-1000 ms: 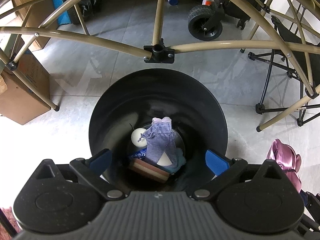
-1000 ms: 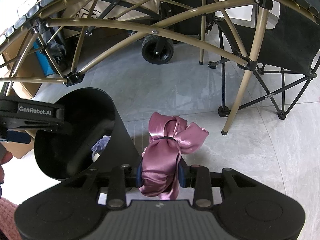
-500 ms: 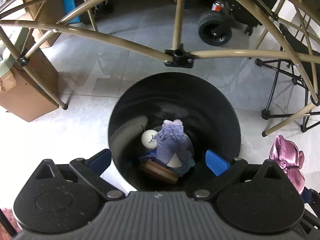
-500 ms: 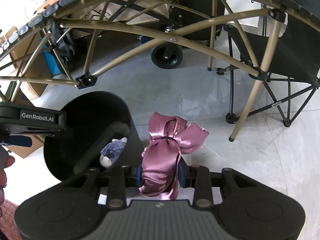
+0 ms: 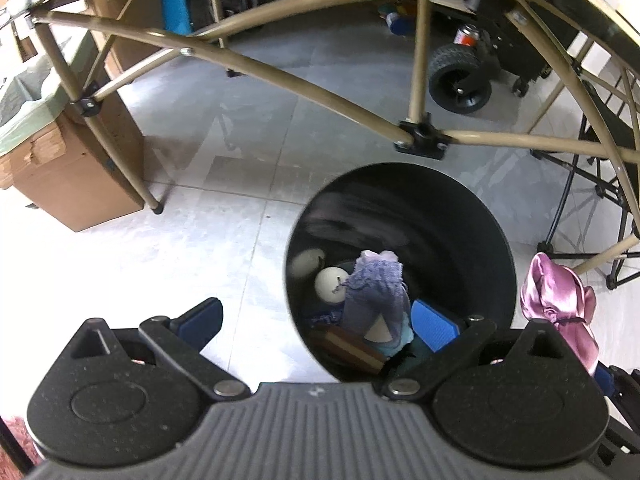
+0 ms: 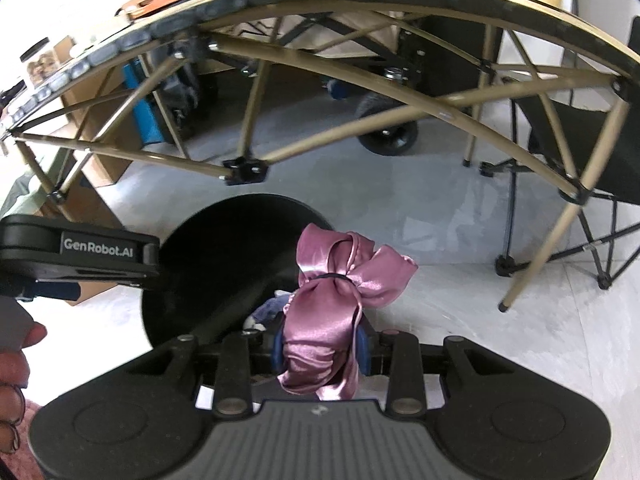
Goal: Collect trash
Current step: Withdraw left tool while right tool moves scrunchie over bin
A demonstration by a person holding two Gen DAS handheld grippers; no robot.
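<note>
Right gripper (image 6: pixel 319 350) is clamped on a pink satin bow (image 6: pixel 340 300), blue pads squeezing the lower bunch of fabric while the loops stick up past the fingers; bow sits just at the near right edge of the black bin (image 6: pixel 224 264), partly over the rim, floor showing to its right. Left gripper (image 5: pixel 316 320) is spread wide with nothing between the pads, right pad (image 5: pixel 434 326) over the bin mouth, left pad outside it over bare floor. In the left wrist view the bin (image 5: pixel 460 240) stands upright on grey floor tiles (image 5: pixel 240 168), round rim fully visible apart from the near arc hidden by the gripper body. Down inside: a purple knit cloth (image 5: pixel 376 292), a white ball (image 5: pixel 330 286) touching its left side, a brown flat block (image 5: pixel 348 346) at the near wall, some blue scraps under them. Same bow (image 5: pixel 560 304) shows right of the bin rim, outside it. Tan folding table frame (image 5: pixel 280 76) arches over the far side of the bin, its black joint (image 5: pixel 420 142) just beyond the far rim; one leg lands left beside a cardboard box (image 5: pixel 76 168). Folding chair legs (image 5: pixel 580 216) crowd the right side. Black wheel (image 5: pixel 460 80) further back. Open floor lies left of the bin and between bin and table leg. A hand (image 6: pixel 16 364) holds the left gripper's body at the left edge of the right wrist view.
</note>
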